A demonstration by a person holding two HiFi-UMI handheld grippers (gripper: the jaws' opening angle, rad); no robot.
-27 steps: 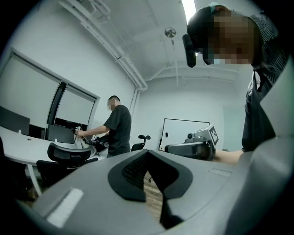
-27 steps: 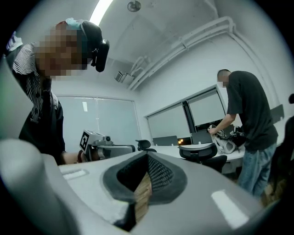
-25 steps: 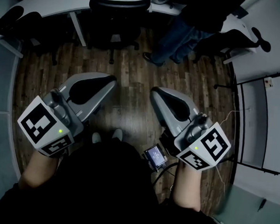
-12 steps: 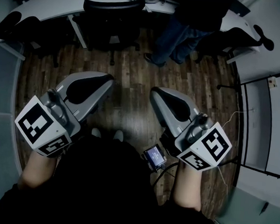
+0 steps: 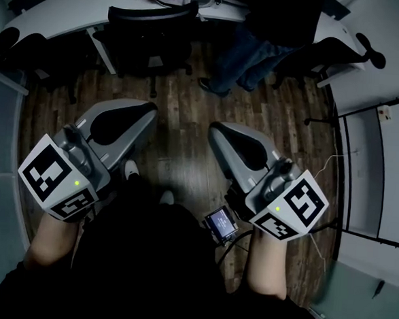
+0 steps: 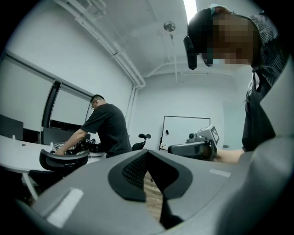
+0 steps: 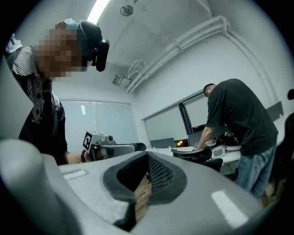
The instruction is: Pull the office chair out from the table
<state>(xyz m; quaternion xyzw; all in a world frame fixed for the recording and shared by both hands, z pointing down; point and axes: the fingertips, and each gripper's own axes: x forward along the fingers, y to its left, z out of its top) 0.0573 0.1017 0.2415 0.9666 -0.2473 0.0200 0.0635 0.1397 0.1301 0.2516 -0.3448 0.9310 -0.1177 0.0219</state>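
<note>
Two grippers, both mine, held level above the wooden floor [image 5: 182, 113]. My left gripper [image 5: 150, 109]: jaws closed together, nothing between them. My right gripper [image 5: 215, 129]: likewise closed and empty. One black office chair [image 5: 152, 24]: at the floor's far edge, backrest against the near edge of the white table [image 5: 60, 8], well apart from both grippers. One person [image 5: 266, 27]: standing at that same table edge, just right of the chair.

Grey tongs [image 5: 150, 109], black-white marker cubes [image 5: 54, 176], black top [image 5: 152, 254]
</note>
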